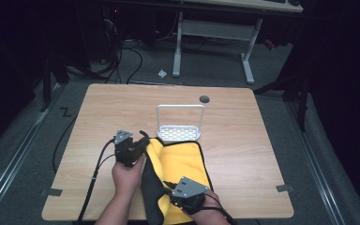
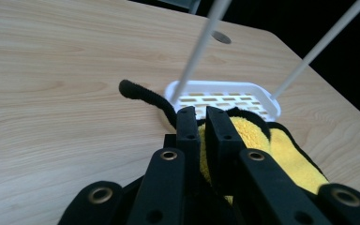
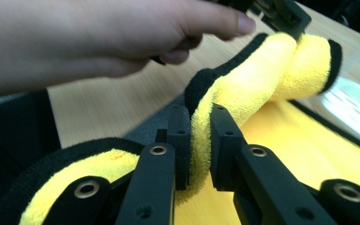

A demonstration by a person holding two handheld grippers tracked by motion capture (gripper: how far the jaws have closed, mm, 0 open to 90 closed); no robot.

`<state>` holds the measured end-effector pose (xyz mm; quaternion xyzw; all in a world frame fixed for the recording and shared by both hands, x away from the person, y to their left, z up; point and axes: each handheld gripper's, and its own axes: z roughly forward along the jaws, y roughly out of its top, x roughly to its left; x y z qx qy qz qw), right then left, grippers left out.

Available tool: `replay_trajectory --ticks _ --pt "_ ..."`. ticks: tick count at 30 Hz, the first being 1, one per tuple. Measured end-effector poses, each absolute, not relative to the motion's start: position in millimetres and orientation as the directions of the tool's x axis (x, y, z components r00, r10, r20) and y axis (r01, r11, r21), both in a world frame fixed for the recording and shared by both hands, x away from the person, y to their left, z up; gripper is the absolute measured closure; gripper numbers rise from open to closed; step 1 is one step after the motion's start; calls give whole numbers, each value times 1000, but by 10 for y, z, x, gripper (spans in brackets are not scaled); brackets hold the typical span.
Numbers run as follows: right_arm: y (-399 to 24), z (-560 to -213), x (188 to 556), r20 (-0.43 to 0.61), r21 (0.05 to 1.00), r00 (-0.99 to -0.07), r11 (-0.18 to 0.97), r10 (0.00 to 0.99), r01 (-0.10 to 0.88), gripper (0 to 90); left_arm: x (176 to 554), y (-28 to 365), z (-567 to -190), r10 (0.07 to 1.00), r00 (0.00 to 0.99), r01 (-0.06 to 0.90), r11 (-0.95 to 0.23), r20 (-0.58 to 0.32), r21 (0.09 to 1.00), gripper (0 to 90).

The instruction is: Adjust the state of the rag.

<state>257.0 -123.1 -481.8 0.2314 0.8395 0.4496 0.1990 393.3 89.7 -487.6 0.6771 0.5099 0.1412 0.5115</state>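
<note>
A yellow cloth with a black edge [image 1: 183, 161] lies on the wooden table [image 1: 103, 112], its left side lifted and folded over. My left gripper [image 1: 140, 144] is shut on the cloth's far left edge [image 2: 248, 133], close to the white rack. My right gripper [image 1: 172, 191] is shut on the near left edge of the cloth [image 3: 243, 84], which runs up from its jaws toward the left gripper [image 3: 290, 28]. A white rack [image 1: 180, 123] with a perforated base [image 2: 225, 99] and a tall wire handle stands just beyond the cloth.
A round dark grommet hole [image 1: 204, 99] sits near the table's far edge. Cables trail from the left gripper over the table's near left corner [image 1: 93, 178]. A desk frame [image 1: 215, 33] stands on the floor behind the table.
</note>
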Motion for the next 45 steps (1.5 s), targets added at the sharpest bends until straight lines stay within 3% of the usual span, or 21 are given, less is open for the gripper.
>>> replay_trajectory --ticks 9,19,20,22,25,34,45 --pt "-1796 -4913 2520 -99 833 -751 468 653 296 812 4019 344 -4874 810 500 552 -25 -307 833 838" --pt "-2077 -5061 2517 -70 795 -721 475 689 377 783 4144 73 -4901 798 523 564 -61 -299 824 860" --pt "-2077 -5061 2517 -70 795 -721 475 689 377 783 4144 73 -4901 798 523 564 -61 -299 824 853" --pt "-2101 -5034 2510 -69 807 -702 453 709 379 683 4144 84 -4906 802 528 554 -75 -279 829 819" --pt "-2144 -5001 2515 -79 821 -683 436 727 369 645 4140 161 -4941 811 529 549 -104 -248 829 776" --pt "-2218 -4950 2541 -76 835 -648 404 758 374 612 4088 502 -5118 832 485 592 -84 -271 801 722" --pt "-2216 -4963 2567 -85 830 -638 409 765 379 600 3893 643 -5163 809 511 590 -83 -292 803 708"
